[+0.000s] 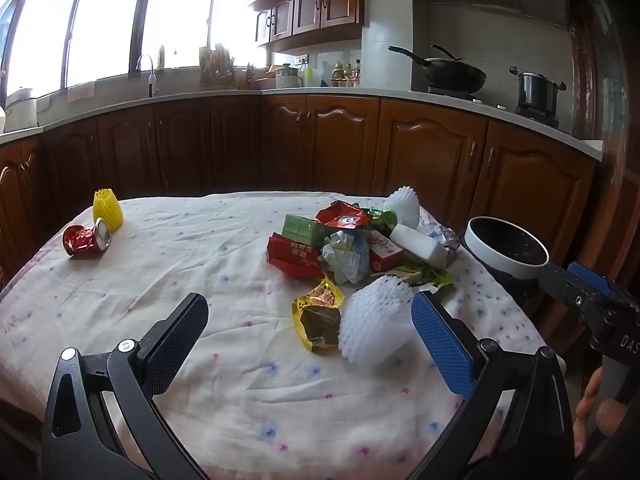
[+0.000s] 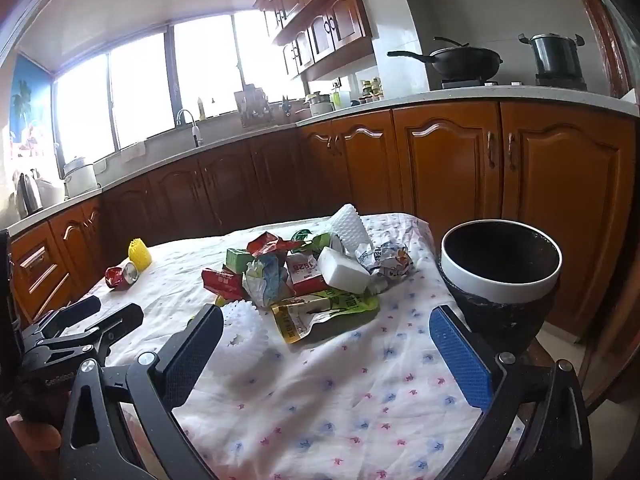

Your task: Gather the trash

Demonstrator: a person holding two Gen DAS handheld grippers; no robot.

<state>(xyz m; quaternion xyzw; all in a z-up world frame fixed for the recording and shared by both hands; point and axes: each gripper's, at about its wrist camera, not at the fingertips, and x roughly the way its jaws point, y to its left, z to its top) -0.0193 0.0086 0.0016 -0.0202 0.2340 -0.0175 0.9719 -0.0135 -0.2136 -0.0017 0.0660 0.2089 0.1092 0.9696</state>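
Observation:
A heap of trash [image 1: 352,240] [image 2: 304,272] lies on the cloth-covered table [image 1: 180,272]: red and green wrappers, a white block, crumpled paper. A white foam net [image 1: 376,320] [image 2: 246,328] and a yellow wrapper [image 1: 318,314] lie nearest me. At the far left a crushed red can [image 1: 86,238] [image 2: 122,275] rests by a yellow foam net [image 1: 107,209] [image 2: 139,255]. The black bin with a white rim [image 1: 506,248] [image 2: 500,264] stands past the table's right edge. My left gripper [image 1: 310,326] is open above the cloth, nothing between its fingers. My right gripper [image 2: 326,336] is open too, empty.
Wooden kitchen cabinets [image 1: 320,140] and a counter with a sink tap [image 1: 150,76], a wok [image 1: 452,70] and a pot [image 1: 536,90] run behind the table. A person's fingers [image 1: 596,412] show at the lower right of the left wrist view.

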